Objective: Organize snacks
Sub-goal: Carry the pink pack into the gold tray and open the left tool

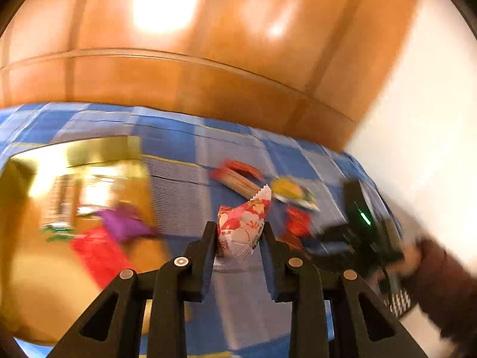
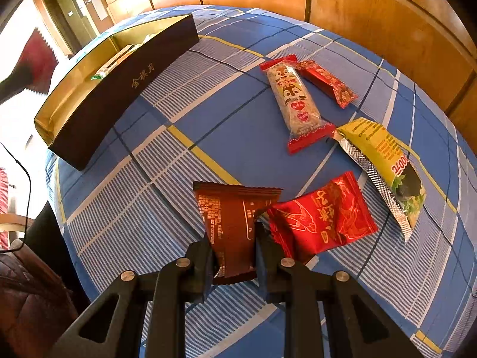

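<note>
Gold box (image 1: 98, 149): open, at about ten o'clock from the left hand-held gripper, on the blue checked cloth (image 1: 184, 149); a purple packet (image 1: 125, 223) and a red packet (image 1: 95, 253) lie blurred inside it, with something green at its left edge.

Left hand-held gripper (image 1: 240, 232): clenched on a pink-and-white flowered snack (image 1: 243, 223), which sits between the pads with its crimped end sticking up toward one o'clock, apparently lifted off the cloth.

Relation for the left hand: I judge the box is its goal, so the carry runs leftward and away; this hand is the nearer of the two to the box.

Loose snacks, middle: in the right wrist view a long cartoon-printed bar (image 2: 293, 101) lies at twelve to one o'clock, its long axis running nearly away from the gripper, with a small red candy packet (image 2: 326, 82) just beside it.

Yellow-green packet (image 2: 384, 164): at two o'clock, long axis slanting down to the right.

Right hand-held gripper (image 2: 235, 250): clamped on a brown packet (image 2: 229, 223), whose far end fans toward twelve o'clock; whether the packet rests on the cloth I cannot tell.

Bright red packet (image 2: 322, 220): touching the brown one at its right edge, at about one o'clock.

Relation for the right hand: the dark-sided box (image 2: 119, 89) lies well apart at ten to eleven o'clock, long side facing the gripper, so the packet must go over that wall.
</note>
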`<action>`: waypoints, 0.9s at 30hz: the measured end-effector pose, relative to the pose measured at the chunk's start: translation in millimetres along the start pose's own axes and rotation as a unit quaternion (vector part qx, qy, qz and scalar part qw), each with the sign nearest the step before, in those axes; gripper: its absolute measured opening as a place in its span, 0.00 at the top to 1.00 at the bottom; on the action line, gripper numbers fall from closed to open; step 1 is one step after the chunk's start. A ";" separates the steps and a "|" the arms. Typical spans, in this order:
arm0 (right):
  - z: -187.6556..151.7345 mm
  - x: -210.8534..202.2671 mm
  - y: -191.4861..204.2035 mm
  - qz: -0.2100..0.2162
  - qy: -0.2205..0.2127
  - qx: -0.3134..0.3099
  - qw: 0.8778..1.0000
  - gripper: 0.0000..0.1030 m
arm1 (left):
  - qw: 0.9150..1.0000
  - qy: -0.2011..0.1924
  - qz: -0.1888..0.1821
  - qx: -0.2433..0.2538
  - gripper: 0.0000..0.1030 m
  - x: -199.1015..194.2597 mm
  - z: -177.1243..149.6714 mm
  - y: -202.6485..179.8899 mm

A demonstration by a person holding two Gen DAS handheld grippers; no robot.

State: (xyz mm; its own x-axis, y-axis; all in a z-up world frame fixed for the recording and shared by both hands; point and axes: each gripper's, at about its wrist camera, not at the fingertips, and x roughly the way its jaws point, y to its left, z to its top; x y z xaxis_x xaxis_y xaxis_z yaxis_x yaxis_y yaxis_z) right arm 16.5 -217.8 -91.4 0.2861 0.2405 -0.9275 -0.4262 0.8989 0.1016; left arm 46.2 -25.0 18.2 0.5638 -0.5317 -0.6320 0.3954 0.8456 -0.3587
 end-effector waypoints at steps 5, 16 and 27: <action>0.5 1.5 2.6 -0.007 0.000 -0.005 1.000 0.77 | 0.994 0.000 0.073 -0.082 0.72 3.7 25.5 68.7; 0.3 1.5 1.0 -0.003 -0.001 -0.001 1.000 0.77 | 0.973 0.014 0.148 -0.177 0.71 60.9 76.6 166.2; 0.3 2.8 1.8 -0.007 -0.003 -0.002 1.000 0.76 | 0.964 0.033 0.211 -0.158 0.63 40.7 37.0 155.2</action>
State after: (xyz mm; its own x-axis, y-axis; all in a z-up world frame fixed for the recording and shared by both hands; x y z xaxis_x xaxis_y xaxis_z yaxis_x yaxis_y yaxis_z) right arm 16.8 -215.5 -93.7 0.2968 0.2302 -0.9268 -0.4261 0.9005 0.0872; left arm 157.3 82.8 -37.8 0.5744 -0.1408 -0.8064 -0.1057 0.9641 -0.2436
